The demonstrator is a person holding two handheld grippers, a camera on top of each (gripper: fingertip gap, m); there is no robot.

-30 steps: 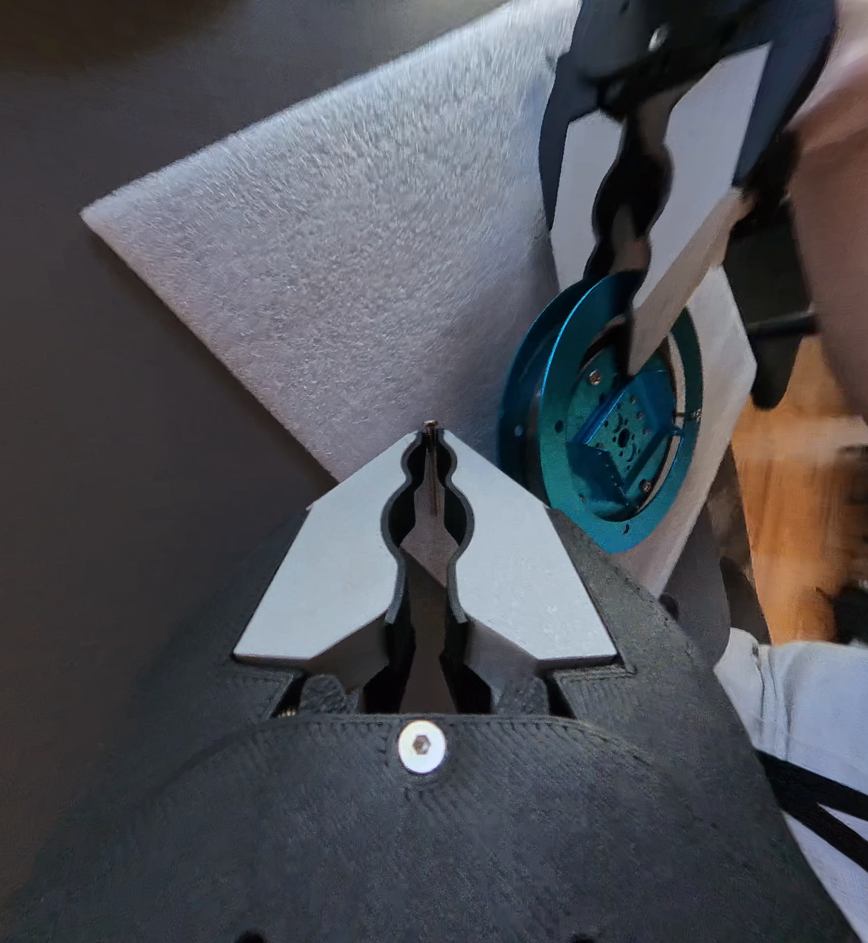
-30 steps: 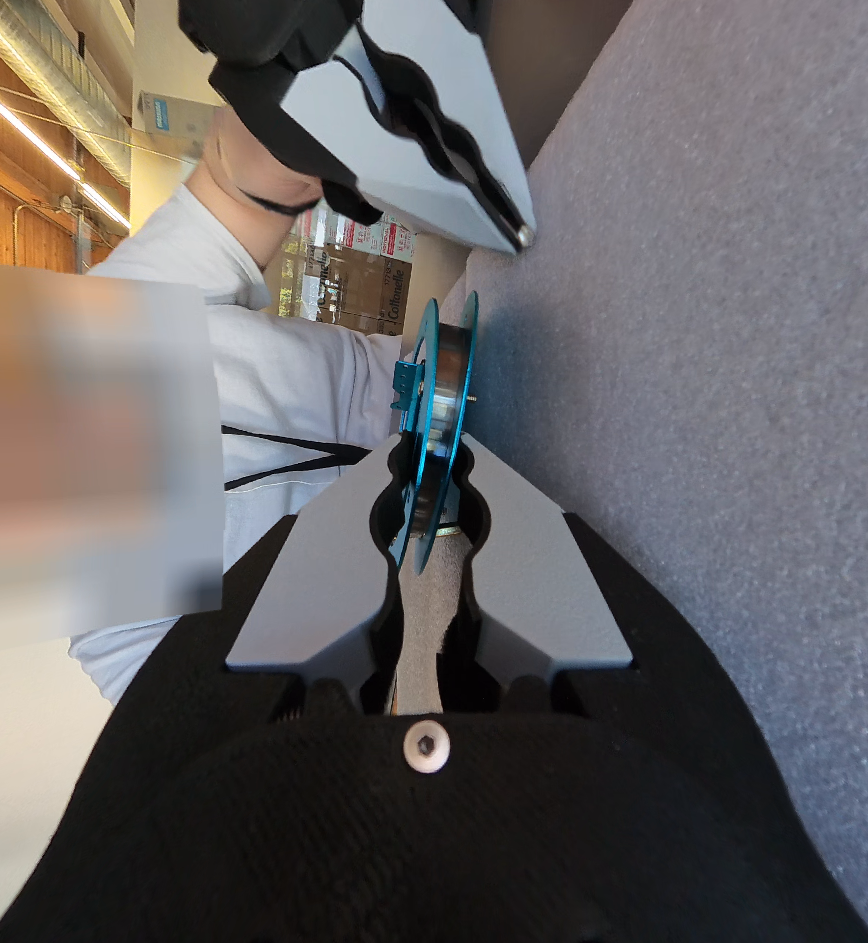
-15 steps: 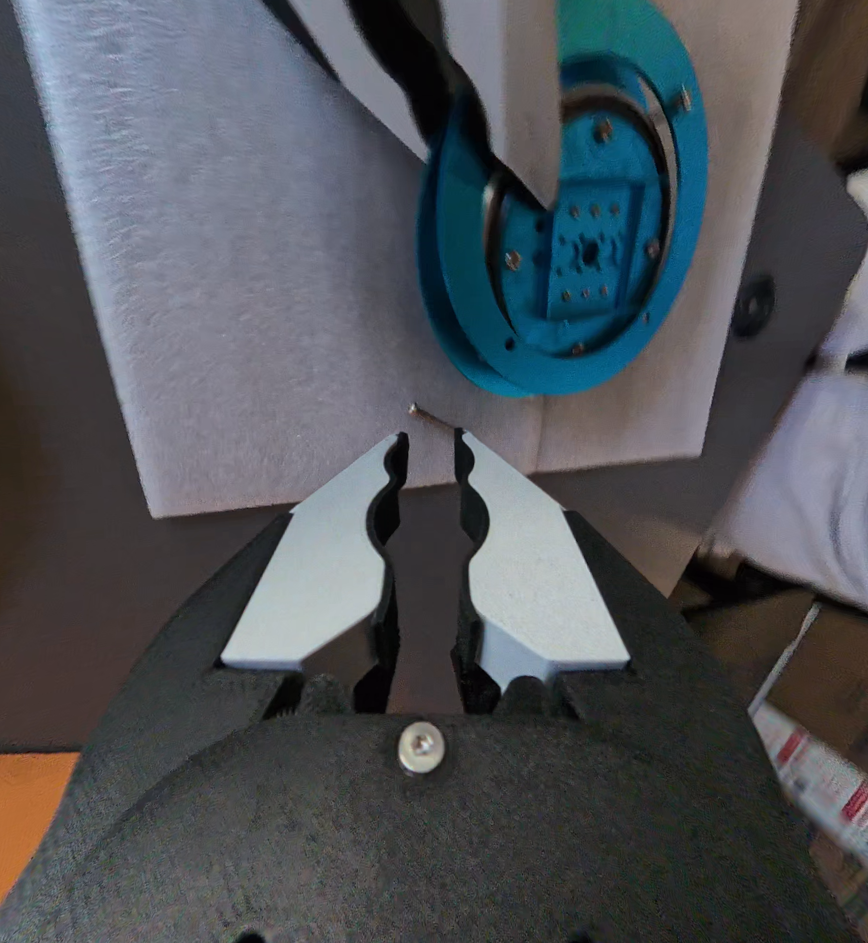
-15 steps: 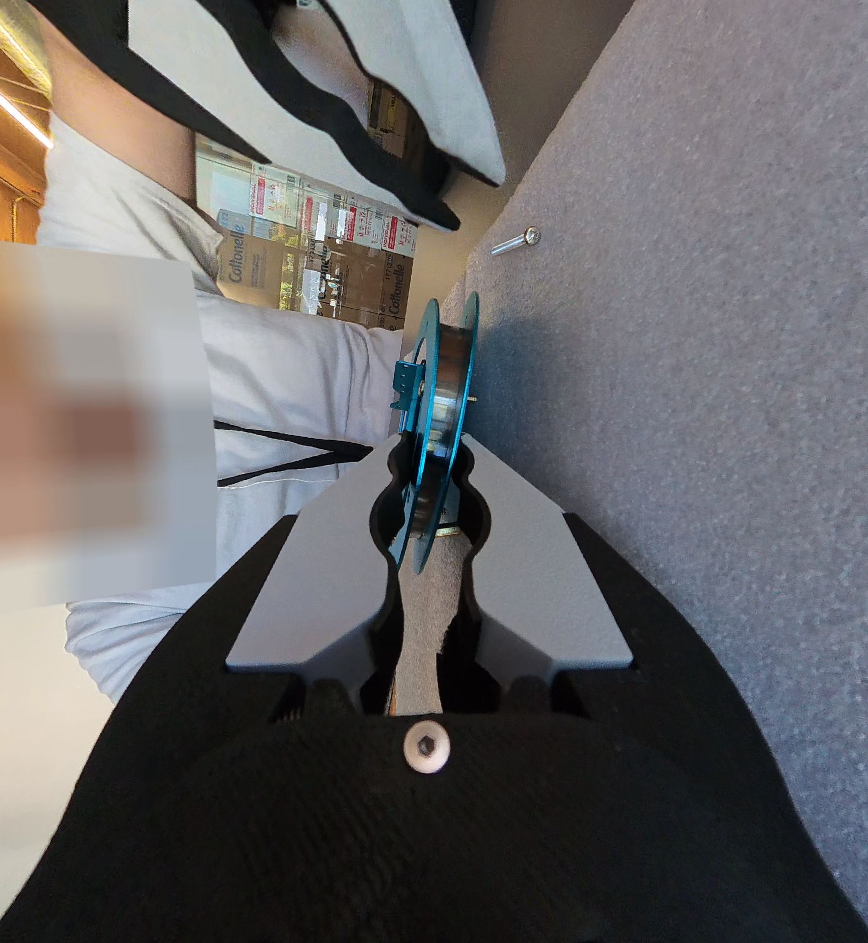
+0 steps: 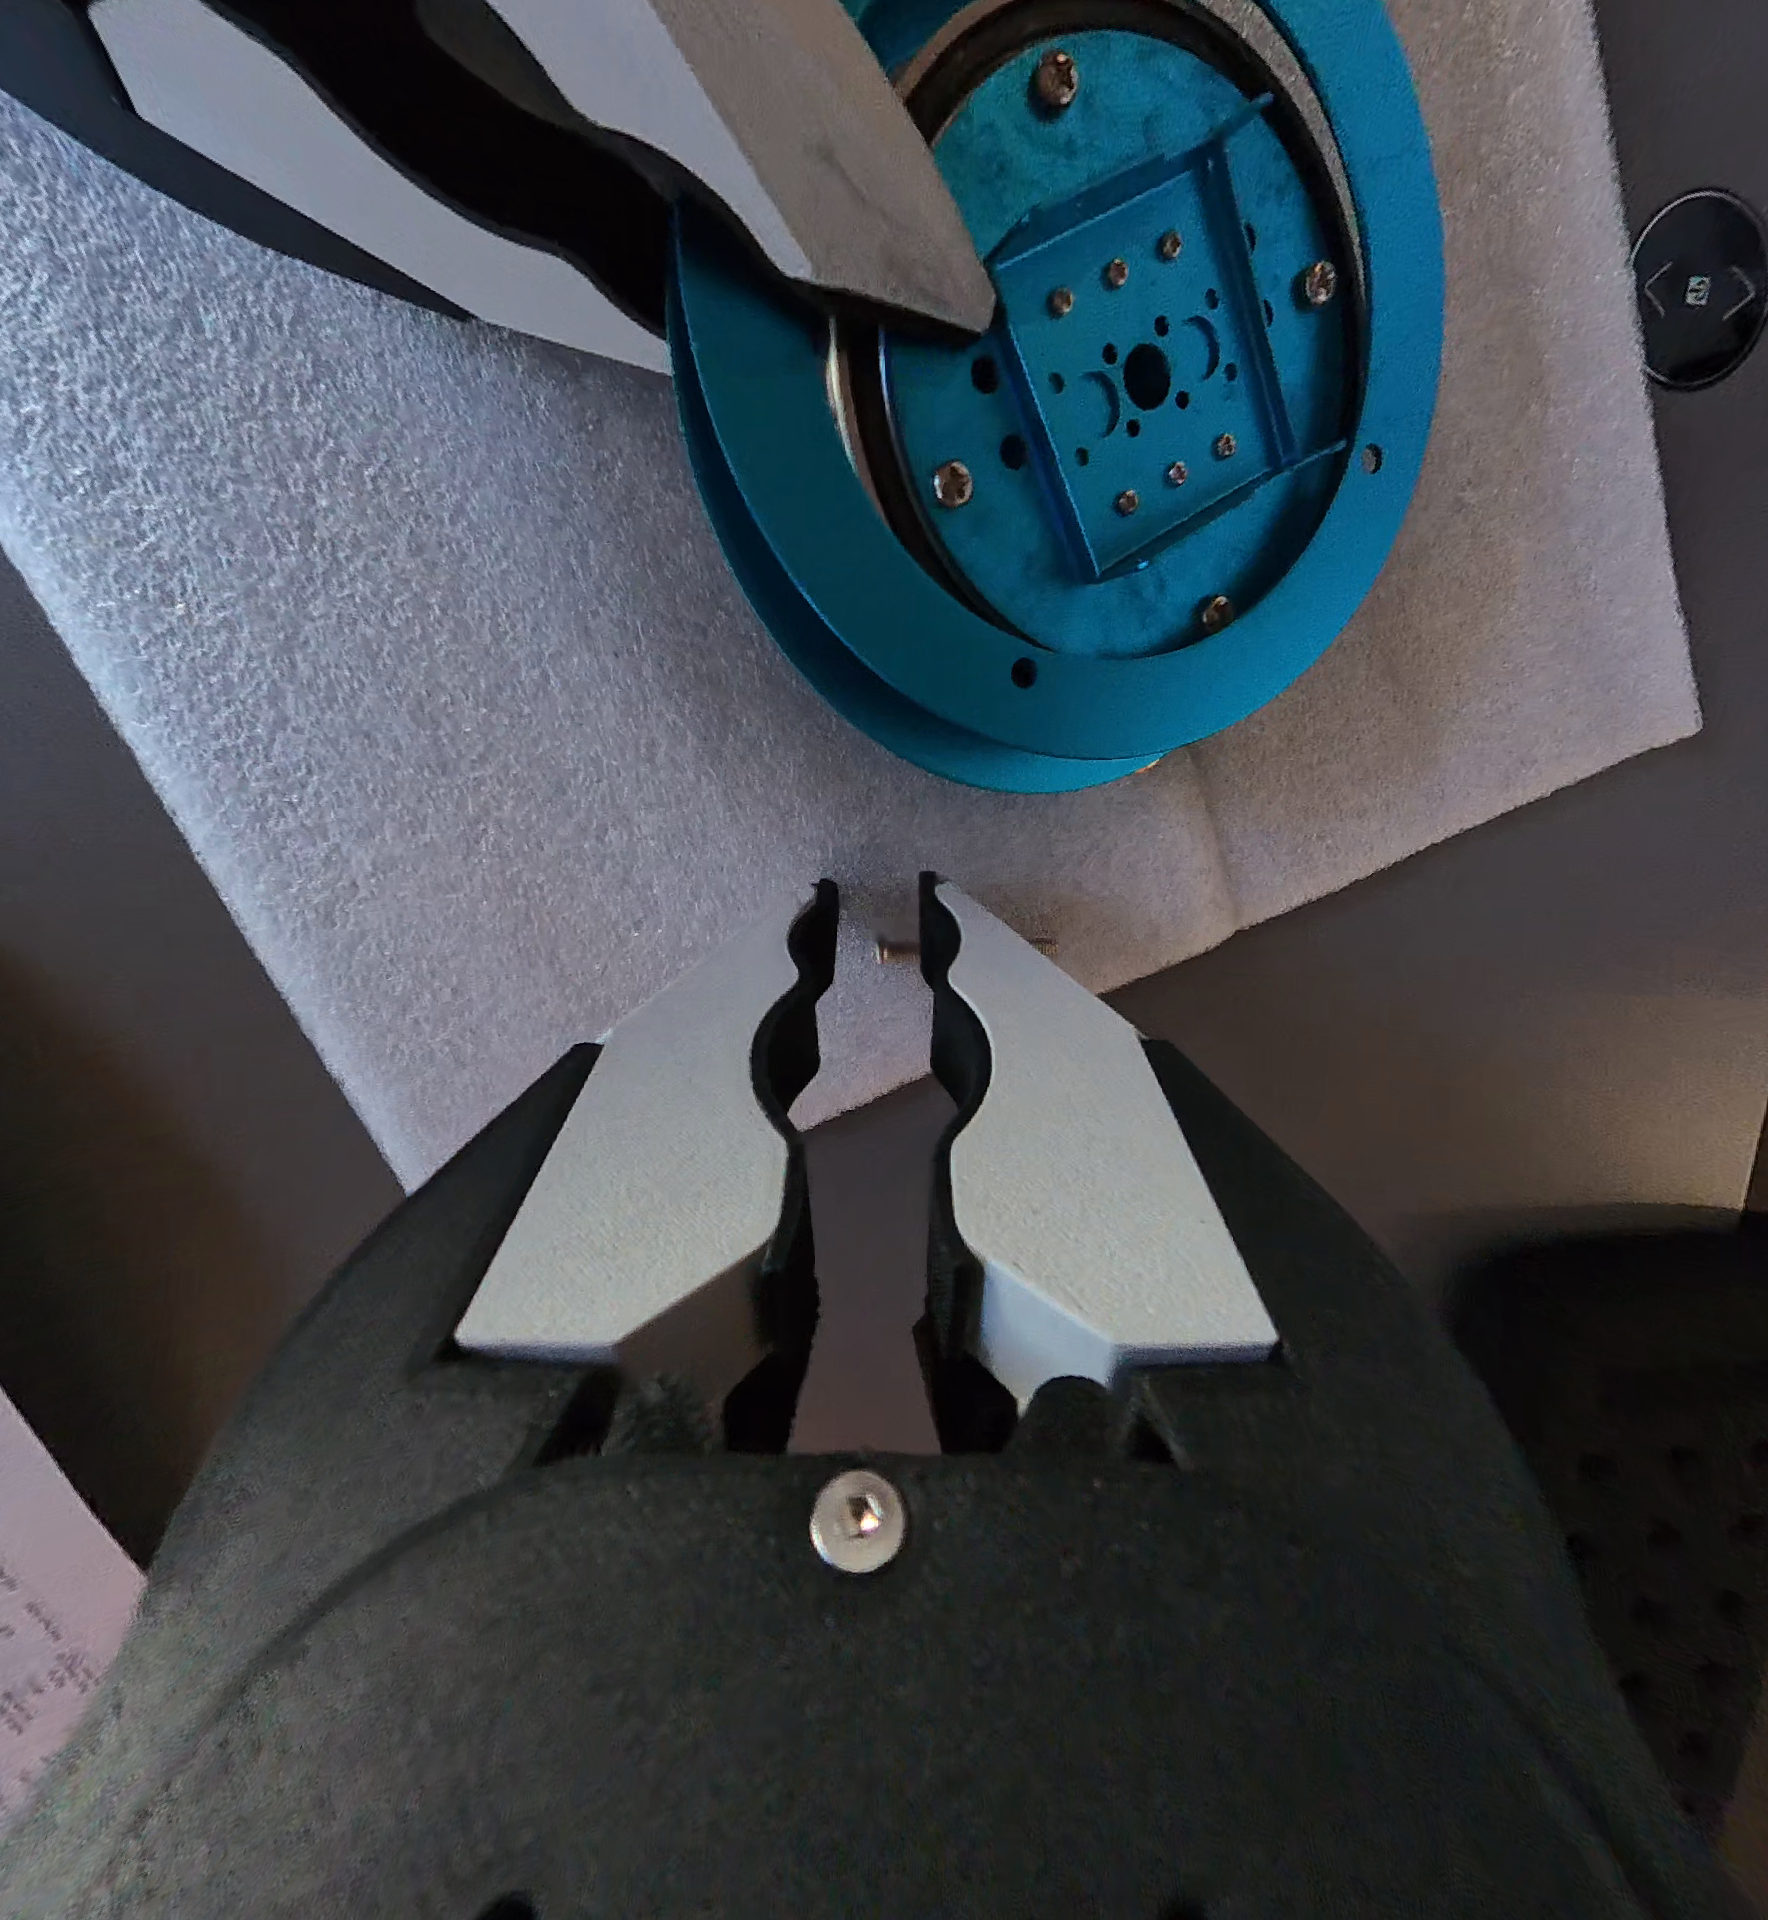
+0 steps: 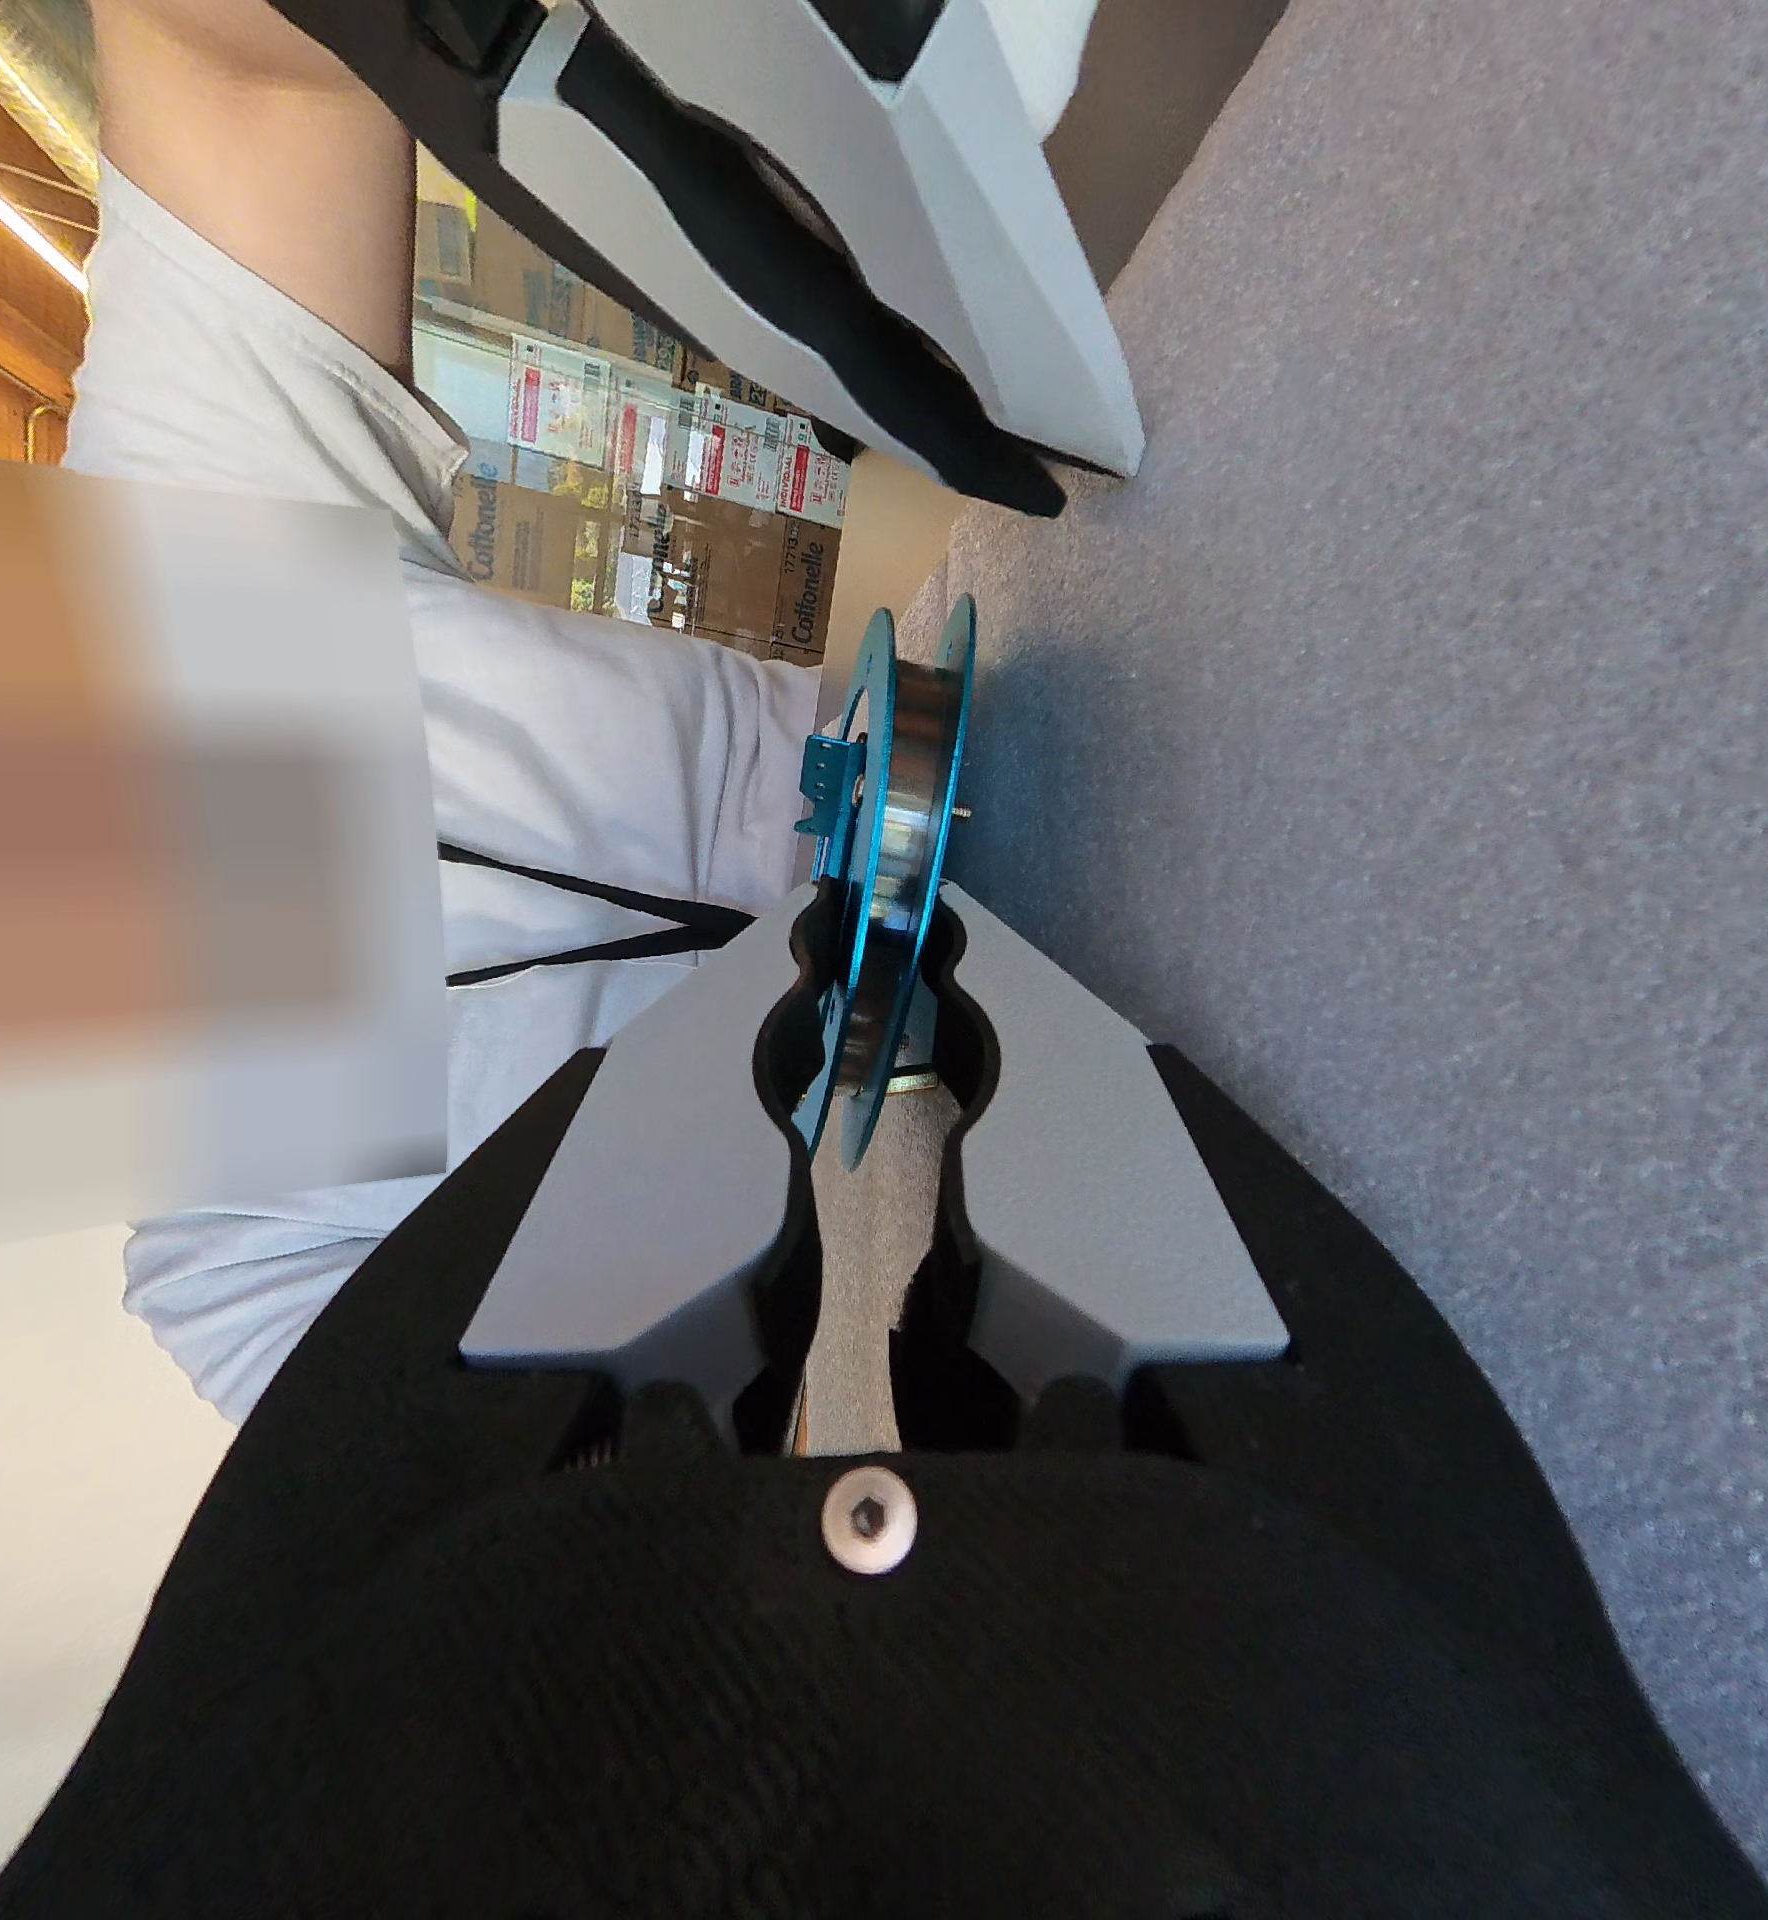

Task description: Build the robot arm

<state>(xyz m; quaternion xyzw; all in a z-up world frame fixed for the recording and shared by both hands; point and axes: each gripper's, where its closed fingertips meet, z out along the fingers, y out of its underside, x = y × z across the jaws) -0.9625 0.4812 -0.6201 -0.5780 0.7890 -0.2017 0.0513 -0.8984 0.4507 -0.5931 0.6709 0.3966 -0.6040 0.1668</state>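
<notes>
Both tongs differ: the left gripper [image 5: 872, 902], narrowly parted, holds nothing, a small silver screw [image 5: 892, 950] lying loose between its tips on white foam sheet [image 5: 423, 644]. At upper frame, the right gripper [image 6: 875, 914] is clamped on a blue metal double-flanged disc assembly [image 6: 906, 821]; the screw could be nudged off the foam's nearby edge.

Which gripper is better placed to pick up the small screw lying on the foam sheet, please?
Left. The left gripper is open and empty, its tips straddling the small screw on the foam sheet. The right gripper is shut on the blue disc assembly.
</notes>
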